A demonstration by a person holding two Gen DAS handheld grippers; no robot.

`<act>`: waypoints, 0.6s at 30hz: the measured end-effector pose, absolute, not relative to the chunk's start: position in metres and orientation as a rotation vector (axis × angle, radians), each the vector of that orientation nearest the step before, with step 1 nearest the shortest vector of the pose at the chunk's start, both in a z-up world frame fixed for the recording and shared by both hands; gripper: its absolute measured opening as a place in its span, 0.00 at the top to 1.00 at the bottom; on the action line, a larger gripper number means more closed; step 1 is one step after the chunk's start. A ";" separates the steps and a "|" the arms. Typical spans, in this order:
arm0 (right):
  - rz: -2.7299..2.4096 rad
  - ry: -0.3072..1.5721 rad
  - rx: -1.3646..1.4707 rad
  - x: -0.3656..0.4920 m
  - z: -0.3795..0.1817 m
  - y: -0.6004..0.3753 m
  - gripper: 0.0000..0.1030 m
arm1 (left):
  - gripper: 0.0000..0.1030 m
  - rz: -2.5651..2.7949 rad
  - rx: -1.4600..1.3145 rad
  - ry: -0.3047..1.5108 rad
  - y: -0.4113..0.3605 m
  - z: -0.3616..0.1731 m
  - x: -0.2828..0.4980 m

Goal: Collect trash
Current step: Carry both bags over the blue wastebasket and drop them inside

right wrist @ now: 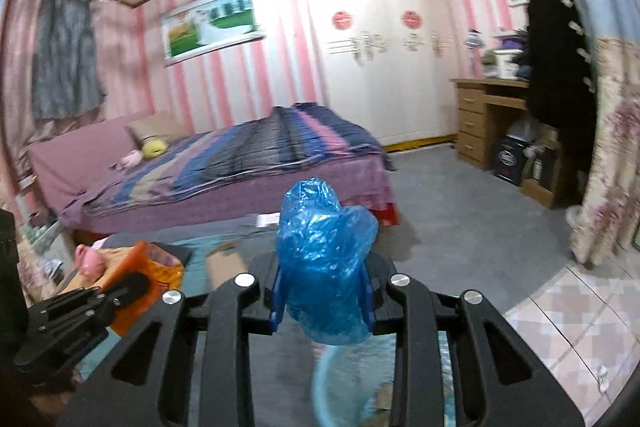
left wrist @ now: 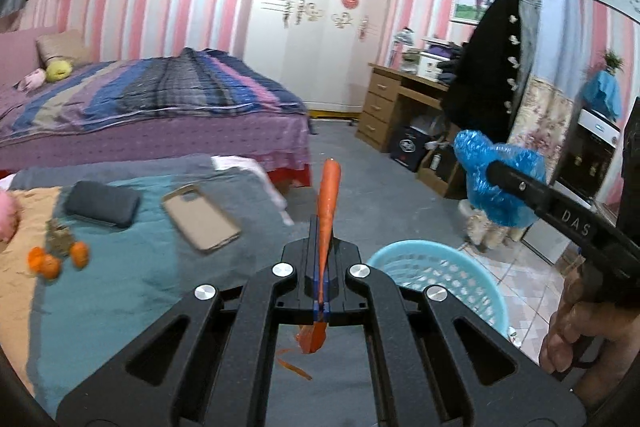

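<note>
A carrot (left wrist: 329, 205), lifted clear of the blanket-covered surface (left wrist: 132, 291), stands pinched between the closed fingers of the left gripper (left wrist: 322, 247), just beside the rim of a pale blue laundry-style basket (left wrist: 436, 277) on the floor. Above and beyond the basket, the right gripper (right wrist: 324, 291) is clamped on a crumpled blue plastic bag (right wrist: 324, 259). Left of the basket, on the surface, lie carrot shavings (left wrist: 294, 367), small oranges (left wrist: 56, 261), a tan phone case (left wrist: 200, 217) and a dark case (left wrist: 102, 203). Judged from this, the drop-off is the step in hand: each load should be carried fully over the basket's opening and held low before the fingers part, the light bag especially, since it could drift past the rim.
</note>
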State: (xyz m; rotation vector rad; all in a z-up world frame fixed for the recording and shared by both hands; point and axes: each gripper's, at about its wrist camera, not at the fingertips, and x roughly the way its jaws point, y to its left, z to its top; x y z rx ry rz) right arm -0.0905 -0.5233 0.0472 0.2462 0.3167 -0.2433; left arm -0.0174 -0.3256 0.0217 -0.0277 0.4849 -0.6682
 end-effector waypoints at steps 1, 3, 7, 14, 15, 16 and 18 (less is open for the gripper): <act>-0.248 0.322 0.247 -0.093 0.047 -0.530 0.71 | 1.00 -0.685 -0.025 0.489 -0.335 0.021 -0.018; -0.273 0.327 0.238 -0.099 0.049 -0.543 0.71 | 1.00 -0.712 -0.028 0.502 -0.351 0.018 -0.018; -0.303 0.329 0.270 -0.108 0.048 -0.567 0.71 | 1.00 -0.757 -0.029 0.518 -0.379 0.015 -0.023; -0.313 0.345 0.303 -0.100 0.041 -0.589 0.69 | 1.00 -0.799 -0.009 0.545 -0.410 0.007 -0.022; -0.313 0.346 0.306 -0.100 0.040 -0.592 0.69 | 1.00 -0.803 -0.010 0.548 -0.413 0.006 -0.022; -0.314 0.348 0.315 -0.099 0.040 -0.595 0.69 | 1.00 -0.805 -0.013 0.553 -0.415 0.004 -0.022; -0.310 0.350 0.319 -0.099 0.038 -0.591 0.69 | 1.00 -0.806 -0.019 0.562 -0.416 0.002 -0.020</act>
